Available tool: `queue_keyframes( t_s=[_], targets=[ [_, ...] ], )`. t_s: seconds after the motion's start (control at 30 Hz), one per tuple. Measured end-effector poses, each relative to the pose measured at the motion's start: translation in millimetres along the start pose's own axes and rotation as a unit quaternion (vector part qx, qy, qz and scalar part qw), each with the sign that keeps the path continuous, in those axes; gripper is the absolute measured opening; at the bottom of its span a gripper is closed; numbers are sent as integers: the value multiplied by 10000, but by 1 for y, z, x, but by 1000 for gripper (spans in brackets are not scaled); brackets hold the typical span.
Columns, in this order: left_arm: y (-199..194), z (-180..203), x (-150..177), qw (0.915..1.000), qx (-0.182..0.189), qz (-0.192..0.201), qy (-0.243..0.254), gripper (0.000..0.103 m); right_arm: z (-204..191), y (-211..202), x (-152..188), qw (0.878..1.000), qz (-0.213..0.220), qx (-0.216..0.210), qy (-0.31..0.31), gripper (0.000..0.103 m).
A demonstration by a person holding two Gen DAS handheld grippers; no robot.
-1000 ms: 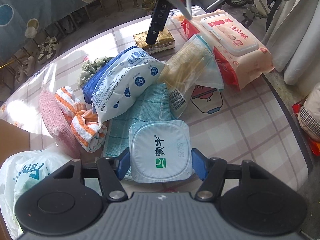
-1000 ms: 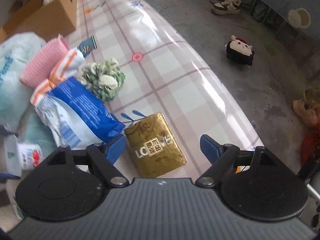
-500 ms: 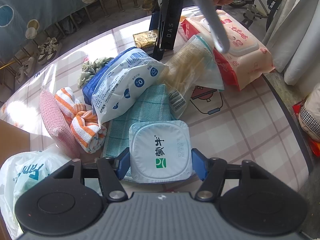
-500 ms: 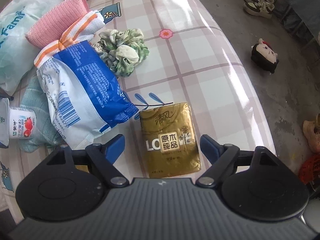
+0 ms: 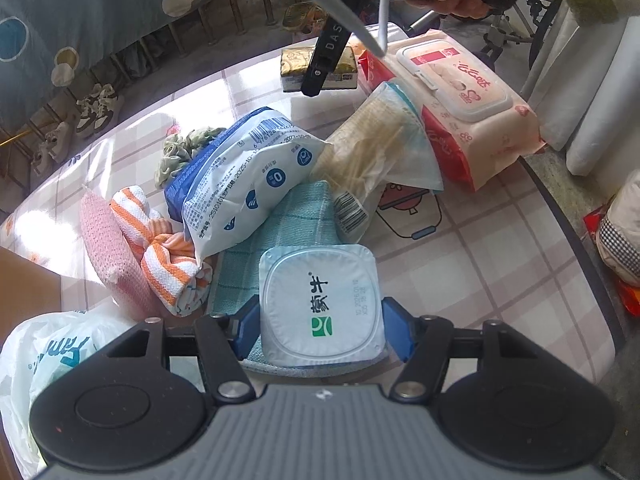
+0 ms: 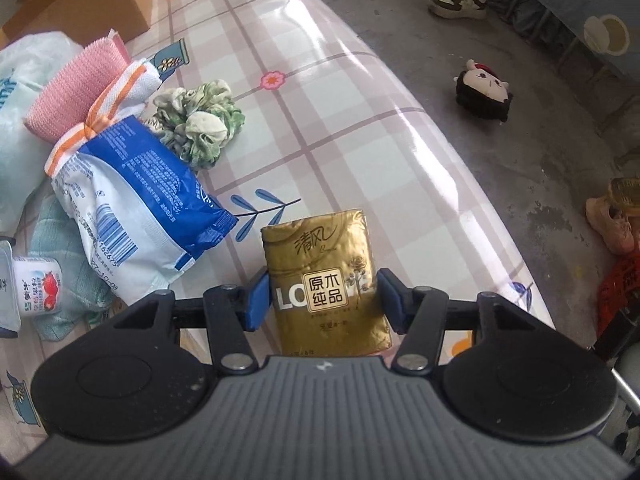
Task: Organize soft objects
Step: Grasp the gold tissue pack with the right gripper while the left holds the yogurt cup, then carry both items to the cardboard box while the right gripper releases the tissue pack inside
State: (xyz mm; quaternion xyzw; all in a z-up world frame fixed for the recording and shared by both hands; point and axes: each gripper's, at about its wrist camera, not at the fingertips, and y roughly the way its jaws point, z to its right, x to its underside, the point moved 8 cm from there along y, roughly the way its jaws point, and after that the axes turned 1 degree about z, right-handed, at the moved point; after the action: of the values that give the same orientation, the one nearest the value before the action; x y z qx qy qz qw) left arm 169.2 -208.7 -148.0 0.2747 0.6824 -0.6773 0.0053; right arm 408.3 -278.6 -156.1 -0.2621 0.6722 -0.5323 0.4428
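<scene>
A white yogurt cup [image 5: 320,304] with a foil lid sits on a teal cloth [image 5: 296,220], and my left gripper [image 5: 320,328] is shut on it, one pad against each side. A gold tissue pack [image 6: 320,248] lies near the table edge. My right gripper [image 6: 323,304] straddles it from above; its jaws are closing and both pads meet the pack's sides. In the left wrist view the pack [image 5: 294,65] lies at the far side, with a dark finger [image 5: 326,60] of the right gripper over it.
A blue-and-white bag [image 5: 248,176], a striped orange towel [image 5: 160,248], a pink cloth [image 5: 104,240], a green scrunchie [image 6: 200,124], a swab bag [image 5: 376,152] and a wipes pack [image 5: 460,96] crowd the table. A cardboard box [image 6: 88,0] stands far left. A plush doll [image 6: 484,90] lies on the floor.
My right gripper has come down over the gold tissue pack and its jaws have narrowed from wide apart onto the pack's sides. The left gripper and the yogurt cup have not moved.
</scene>
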Motion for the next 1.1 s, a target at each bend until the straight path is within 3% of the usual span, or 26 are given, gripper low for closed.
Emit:
queue_keyframes(
  t_s=[0.2, 0.43, 0.63, 0.87, 1.1],
  targets=[
    [-9, 2, -6, 9999, 58, 139, -27, 64, 13, -54, 17, 9885, 737, -123, 1317, 55],
    [-44, -9, -18, 9973, 178, 556, -442, 64, -15, -108, 41, 9329, 1517, -997, 3112, 55],
    [-87, -38, -27, 9917, 224, 984, -792, 64, -71, -138, 37, 8975, 1833, -1442, 3744, 55],
    [-149, -102, -15, 9851, 513, 1222, -1094, 64, -128, -176, -22, 8828, 2132, -1592, 3871, 55],
    [-204, -206, 14, 9815, 272, 1292, -1388, 64, -185, -190, -128, 8562, 2539, -2006, 4027, 55]
  ],
)
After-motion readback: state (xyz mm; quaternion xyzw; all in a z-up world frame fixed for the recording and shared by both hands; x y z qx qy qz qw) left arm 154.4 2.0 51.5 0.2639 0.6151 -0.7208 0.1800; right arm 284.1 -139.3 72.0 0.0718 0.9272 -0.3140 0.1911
